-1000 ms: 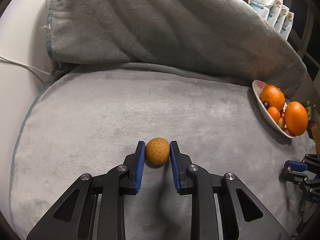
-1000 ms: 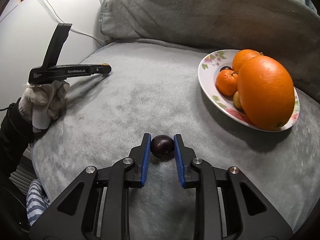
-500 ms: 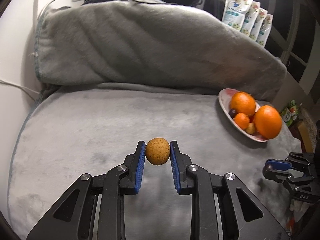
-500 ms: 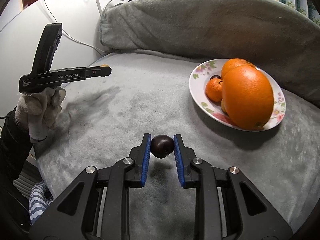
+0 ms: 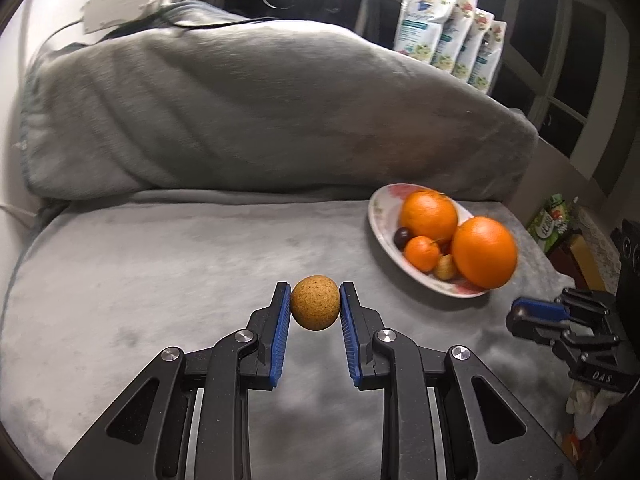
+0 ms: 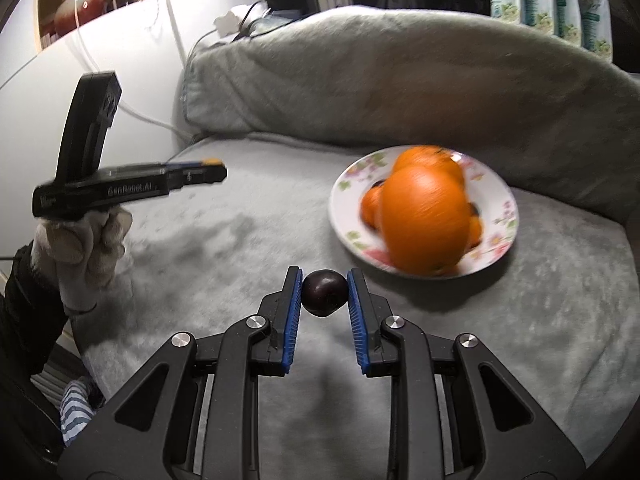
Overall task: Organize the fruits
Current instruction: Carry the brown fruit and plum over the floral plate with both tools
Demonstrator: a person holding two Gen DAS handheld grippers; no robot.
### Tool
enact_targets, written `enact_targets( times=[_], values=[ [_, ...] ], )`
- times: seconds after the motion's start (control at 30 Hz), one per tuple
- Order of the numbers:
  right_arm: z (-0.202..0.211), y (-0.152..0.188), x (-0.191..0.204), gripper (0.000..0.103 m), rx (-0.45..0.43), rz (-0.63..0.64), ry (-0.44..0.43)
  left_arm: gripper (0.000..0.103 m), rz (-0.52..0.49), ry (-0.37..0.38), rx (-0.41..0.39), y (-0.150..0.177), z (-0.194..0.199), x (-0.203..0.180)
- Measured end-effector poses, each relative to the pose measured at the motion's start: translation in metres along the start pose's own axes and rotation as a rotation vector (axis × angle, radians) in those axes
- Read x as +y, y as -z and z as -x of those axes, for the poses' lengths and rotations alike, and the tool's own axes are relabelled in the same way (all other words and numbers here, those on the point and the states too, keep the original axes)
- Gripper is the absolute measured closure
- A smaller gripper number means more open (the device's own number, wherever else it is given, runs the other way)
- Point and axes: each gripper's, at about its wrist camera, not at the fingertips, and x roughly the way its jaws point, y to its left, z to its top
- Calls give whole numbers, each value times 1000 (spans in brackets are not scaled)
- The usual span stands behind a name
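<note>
Though lifted, dark fruit (image 6: pixel 324 293) between pads (image 6: pixel 295 312)

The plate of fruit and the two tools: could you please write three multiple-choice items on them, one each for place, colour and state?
1. Where does the floral plate stand?
A. on the grey blanket
B. on a wooden shelf
C. on the floor

2. What colour is the fruit in the right tool?
A. bright green
B. dark purple
C. white

3. What state is the left tool in?
A. wide open and empty
B. lying on the blanket
C. shut on a speckled brown fruit

Answers:
1 A, the plate rests on the grey blanket in front of the draped backrest.
2 B, the dark purple fruit sits between its blue pads.
3 C, both pads press the speckled brown fruit, clear of the blanket.
</note>
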Motion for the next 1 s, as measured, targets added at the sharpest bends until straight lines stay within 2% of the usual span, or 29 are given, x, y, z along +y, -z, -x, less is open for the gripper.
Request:
enact_targets(
  times=[0.23, 0.47, 1.0],
  values=[
    [14, -15, -32, 79, -68, -37, 52, 80, -43, 51, 8, -13, -17, -32],
    [16, -30, -61, 79, -100, -52, 91, 80, -70, 83, 26, -21, -35, -56],
    [-18, -43, -101, 79, -74, -90, 98, 80, -102, 108, 51, -31, -61, -74]
  ],
)
